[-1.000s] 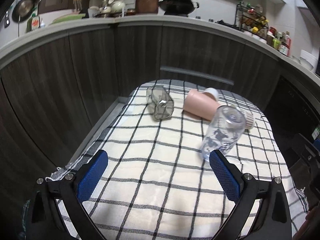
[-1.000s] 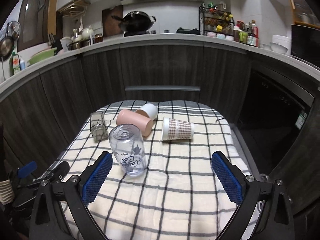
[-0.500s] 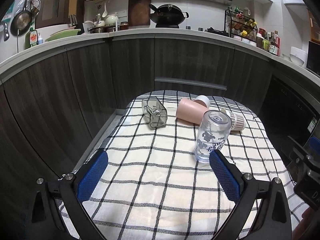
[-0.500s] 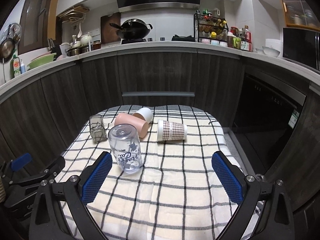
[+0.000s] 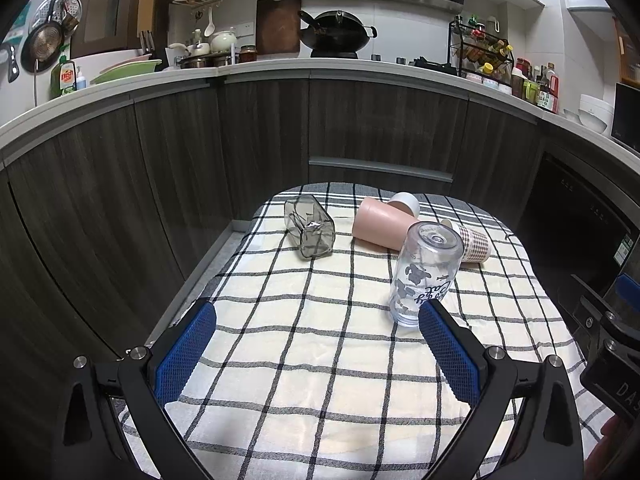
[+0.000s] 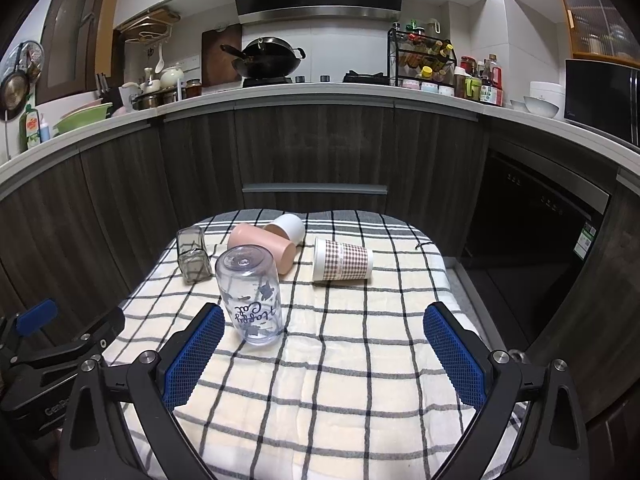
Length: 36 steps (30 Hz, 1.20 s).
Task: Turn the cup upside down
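Note:
A clear printed cup stands upside down on the checked cloth. Behind it lie a pink cup, a white cup, a checkered paper cup and a grey square glass, all on their sides. My left gripper is open and empty, near the cloth's front, with the clear cup just beyond its right finger. My right gripper is open and empty, with the clear cup next to its left finger.
Dark wood cabinets curve round the table at the back and sides. The counter above carries a wok, a spice rack and dishes. The left gripper's body shows at the lower left of the right wrist view.
Both grippers have pulled back and tilted up, so more of the kitchen shows. The cups have not moved. Both grippers stay open.

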Tool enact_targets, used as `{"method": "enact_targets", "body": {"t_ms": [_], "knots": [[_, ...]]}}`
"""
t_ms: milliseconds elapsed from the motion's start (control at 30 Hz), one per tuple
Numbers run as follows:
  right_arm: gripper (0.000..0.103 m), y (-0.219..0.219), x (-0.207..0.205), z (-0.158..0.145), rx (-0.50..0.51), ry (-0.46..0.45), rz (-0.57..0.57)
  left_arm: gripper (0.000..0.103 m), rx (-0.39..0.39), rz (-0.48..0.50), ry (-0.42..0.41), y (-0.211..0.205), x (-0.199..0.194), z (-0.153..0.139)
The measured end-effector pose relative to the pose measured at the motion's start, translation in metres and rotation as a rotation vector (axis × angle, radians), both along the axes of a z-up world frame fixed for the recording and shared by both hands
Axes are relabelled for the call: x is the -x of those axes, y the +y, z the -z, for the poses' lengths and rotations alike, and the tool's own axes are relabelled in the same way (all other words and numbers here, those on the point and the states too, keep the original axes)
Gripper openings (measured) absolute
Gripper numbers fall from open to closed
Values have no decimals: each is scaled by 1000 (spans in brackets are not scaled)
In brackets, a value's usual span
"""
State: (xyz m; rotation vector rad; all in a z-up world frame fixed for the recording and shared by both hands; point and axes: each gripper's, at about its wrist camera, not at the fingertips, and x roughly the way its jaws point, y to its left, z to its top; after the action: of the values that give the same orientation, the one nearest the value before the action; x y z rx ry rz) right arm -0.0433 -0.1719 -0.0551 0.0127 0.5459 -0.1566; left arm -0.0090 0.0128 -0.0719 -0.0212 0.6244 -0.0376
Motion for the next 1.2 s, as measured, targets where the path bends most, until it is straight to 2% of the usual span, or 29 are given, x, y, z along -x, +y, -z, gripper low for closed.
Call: {"method": "enact_targets", "body": {"t_ms": [1200], "knots": [[100,-2,-3,5,-2,8,21,103,10,16,15,-1,-2,4]]}}
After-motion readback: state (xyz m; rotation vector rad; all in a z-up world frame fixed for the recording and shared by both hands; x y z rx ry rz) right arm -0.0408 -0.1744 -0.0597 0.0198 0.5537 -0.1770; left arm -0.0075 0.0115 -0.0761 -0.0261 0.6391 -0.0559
